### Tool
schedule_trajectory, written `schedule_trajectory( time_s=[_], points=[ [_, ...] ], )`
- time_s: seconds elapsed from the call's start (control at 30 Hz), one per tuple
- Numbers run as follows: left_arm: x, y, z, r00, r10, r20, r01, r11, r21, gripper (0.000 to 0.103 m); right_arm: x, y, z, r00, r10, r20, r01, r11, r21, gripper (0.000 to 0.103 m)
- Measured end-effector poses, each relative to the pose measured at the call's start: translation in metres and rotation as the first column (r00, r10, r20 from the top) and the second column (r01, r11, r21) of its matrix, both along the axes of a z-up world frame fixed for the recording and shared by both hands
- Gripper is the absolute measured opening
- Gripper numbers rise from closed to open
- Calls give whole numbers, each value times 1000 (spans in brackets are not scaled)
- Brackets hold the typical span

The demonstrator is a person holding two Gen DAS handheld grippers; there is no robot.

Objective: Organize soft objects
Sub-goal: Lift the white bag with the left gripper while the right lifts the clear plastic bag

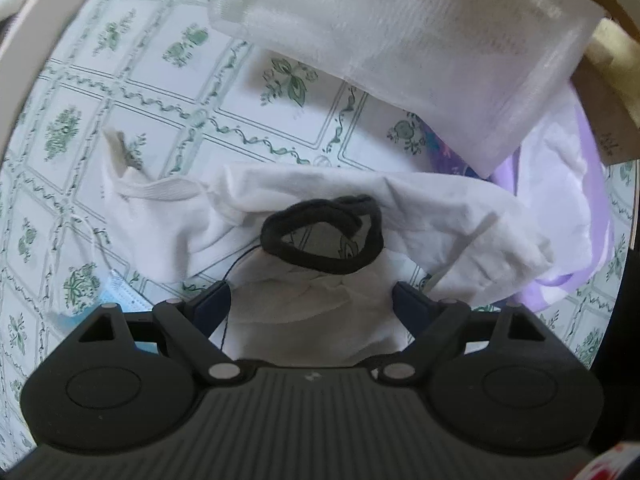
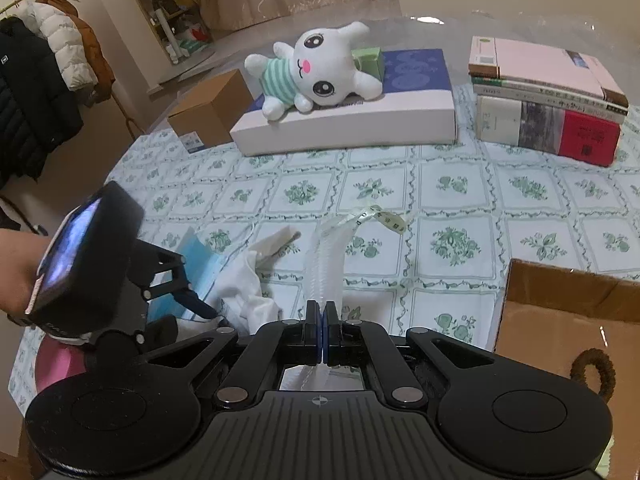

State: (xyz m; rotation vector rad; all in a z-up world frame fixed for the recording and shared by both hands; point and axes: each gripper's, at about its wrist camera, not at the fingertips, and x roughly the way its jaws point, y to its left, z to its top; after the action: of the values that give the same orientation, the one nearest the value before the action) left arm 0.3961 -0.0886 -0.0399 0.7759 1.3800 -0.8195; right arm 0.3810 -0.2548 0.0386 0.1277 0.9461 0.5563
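My left gripper (image 1: pixel 312 300) points straight down, open, over a crumpled white garment (image 1: pixel 360 208) on the table. A black-rimmed sock opening (image 1: pixel 320 232) lies on that garment just ahead of the fingertips, and white cloth lies between the jaws without being pinched. In the right wrist view the left gripper (image 2: pixel 200 314) hangs over the same white garment (image 2: pixel 248 296). My right gripper (image 2: pixel 322 312) is shut on a translucent white ribbed sheet (image 2: pixel 324 256). The sheet (image 1: pixel 400 40) hangs across the top of the left wrist view.
A blue face mask (image 2: pixel 200 268) and a purple cloth (image 1: pixel 560 240) lie beside the garment. An open cardboard box (image 2: pixel 560 312) with a brown hair tie (image 2: pixel 596 372) sits at the right. A plush rabbit (image 2: pixel 316 68), a flat box (image 2: pixel 360 128), books (image 2: pixel 548 100) and a carton (image 2: pixel 208 112) stand at the back.
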Motion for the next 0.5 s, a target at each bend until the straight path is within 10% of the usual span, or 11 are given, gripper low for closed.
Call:
schedule_trajectory(
  time_s=[0.2,0.4,0.5],
  points=[
    [1,-3,-16,999,-17,-29,19,998,61,73,0,-4,-4,1000,-7,-3,7,1000,-5,1],
    [-1,-3,-8,1000,-5,-7,5,997,73,16,-4,-8,-1,1000,-15,-3,15,1000,-4,0],
    [-3,-1,1,1000,1,19,-2,998,70,7,-8,-9,4,1000,-21,3,21,1000,-1,0]
  ],
)
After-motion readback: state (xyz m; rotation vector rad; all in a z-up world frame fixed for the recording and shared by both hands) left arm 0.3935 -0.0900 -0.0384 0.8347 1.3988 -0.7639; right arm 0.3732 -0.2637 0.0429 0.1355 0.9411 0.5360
